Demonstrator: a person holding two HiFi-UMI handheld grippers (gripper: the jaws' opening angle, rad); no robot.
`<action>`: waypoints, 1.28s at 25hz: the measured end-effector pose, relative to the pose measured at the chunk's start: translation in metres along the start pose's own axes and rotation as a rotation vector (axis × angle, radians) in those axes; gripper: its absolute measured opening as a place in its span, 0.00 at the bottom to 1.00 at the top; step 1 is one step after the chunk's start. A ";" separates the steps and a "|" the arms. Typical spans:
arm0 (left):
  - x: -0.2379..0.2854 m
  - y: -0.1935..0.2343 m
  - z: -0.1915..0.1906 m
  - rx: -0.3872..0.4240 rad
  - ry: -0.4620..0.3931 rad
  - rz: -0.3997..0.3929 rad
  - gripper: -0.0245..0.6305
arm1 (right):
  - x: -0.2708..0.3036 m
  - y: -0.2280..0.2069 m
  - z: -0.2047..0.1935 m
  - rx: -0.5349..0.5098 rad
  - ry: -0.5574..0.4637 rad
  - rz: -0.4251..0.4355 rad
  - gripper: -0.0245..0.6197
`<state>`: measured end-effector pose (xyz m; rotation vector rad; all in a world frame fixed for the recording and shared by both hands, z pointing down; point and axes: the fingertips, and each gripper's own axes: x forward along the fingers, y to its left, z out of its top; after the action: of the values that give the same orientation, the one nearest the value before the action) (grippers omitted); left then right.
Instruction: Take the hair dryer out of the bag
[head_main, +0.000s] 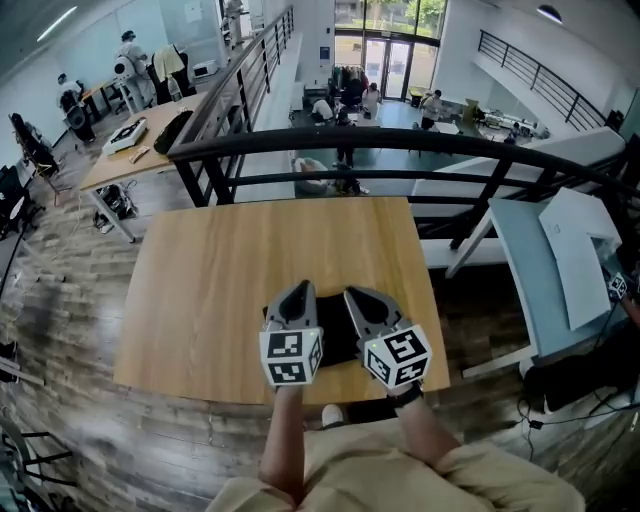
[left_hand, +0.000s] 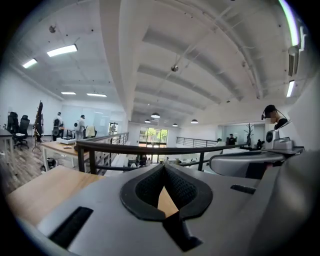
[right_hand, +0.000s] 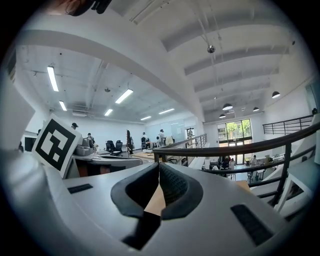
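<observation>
Here, from the head view, we look down on a wooden table (head_main: 200, 300) set against a black railing (head_main: 400, 145) at the edge of an open mezzanine. Far left, beyond the railing, people stand around a second wooden desk (head_main: 140, 140).

Near the table's front edge we see the left gripper (head_main: 299, 289) hanging over the left part of a black bag (head_main: 338, 338) and pointing away from the person. In the left gripper view its dark pads (left_hand: 150, 187) are clenched, meeting at the tips (left_hand: 163, 167) with only a sliver of tabletop showing behind them and nothing between.

The black bag lies flat on the wood, mostly covered by the two grippers; we cannot make out the hair dryer in any view.

Just beside it, the right gripper (head_main: 357, 297) hangs over the bag's right part, angled slightly inward. In the right gripper view its jaws are pressed together at the tips (right_hand: 158, 166), empty too, and the left gripper's marker cube (right_hand: 55, 142) shows at the left edge.

Farther right, apart from the table, stands a pale grey desk (head_main: 530, 270) with a white sheet (head_main: 580, 250) lying on it.
</observation>
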<state>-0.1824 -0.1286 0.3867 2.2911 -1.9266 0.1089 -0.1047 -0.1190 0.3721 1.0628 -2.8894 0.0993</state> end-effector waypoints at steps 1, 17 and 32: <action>0.004 0.001 -0.005 0.002 0.012 -0.010 0.06 | 0.002 -0.006 -0.004 0.006 0.011 -0.014 0.06; 0.080 -0.026 -0.132 0.157 0.375 -0.176 0.06 | 0.031 -0.100 -0.105 0.126 0.211 -0.065 0.06; 0.117 -0.069 -0.249 0.315 0.733 -0.453 0.31 | 0.040 -0.154 -0.160 0.218 0.289 -0.103 0.06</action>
<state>-0.0850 -0.1917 0.6458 2.3185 -1.0628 1.0829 -0.0290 -0.2487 0.5412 1.1211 -2.6035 0.5261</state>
